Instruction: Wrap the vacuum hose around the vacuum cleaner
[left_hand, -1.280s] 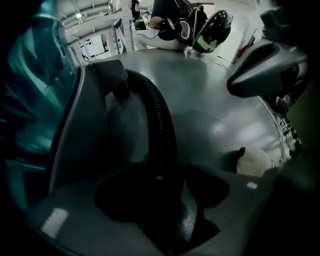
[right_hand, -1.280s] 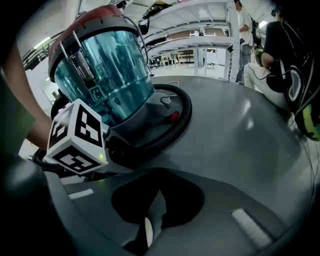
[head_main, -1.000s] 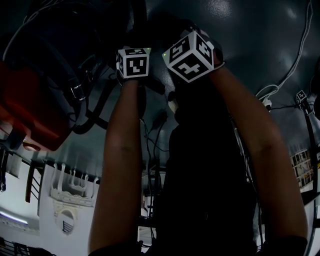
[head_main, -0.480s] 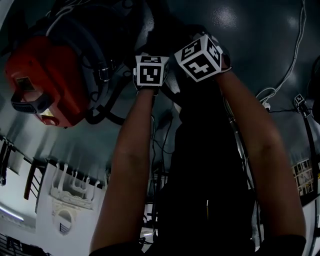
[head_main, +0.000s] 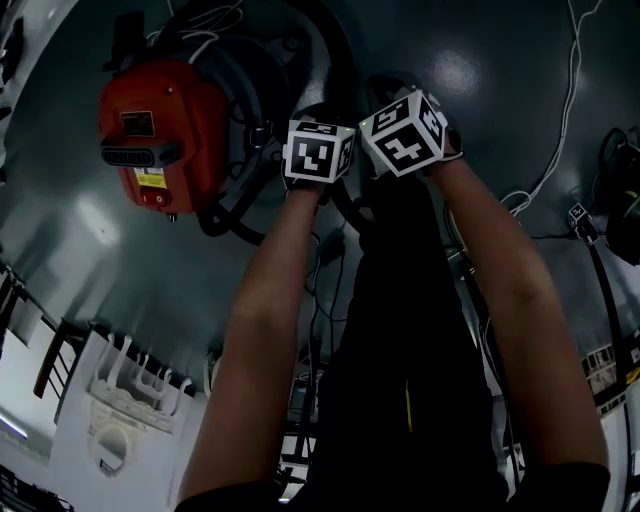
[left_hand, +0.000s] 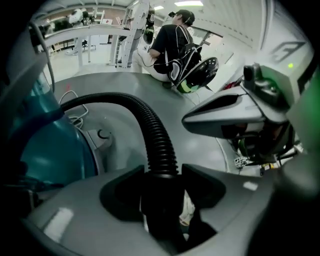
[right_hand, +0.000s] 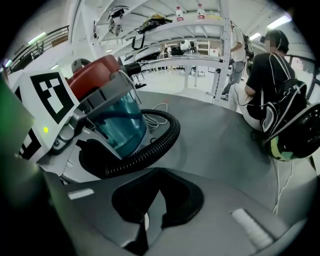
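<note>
Hose: lying curled beside vac on floor, being pinched by L hand-held gripper; R hand-held gripper pressed together, empty. Prob needing firm pinch, feeding slack snug round body, avoiding kinks.

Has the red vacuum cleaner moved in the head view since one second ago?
Yes. The red vacuum cleaner now lies farther from the white rack at lower left, shifted up and right in the head view.

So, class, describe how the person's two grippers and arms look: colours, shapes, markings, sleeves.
The left gripper and right gripper have grey moulded shells with dark jaws. Each carries a white cube with black square markers. Forearms bare; dark clothing begins near the shoulders.
</note>
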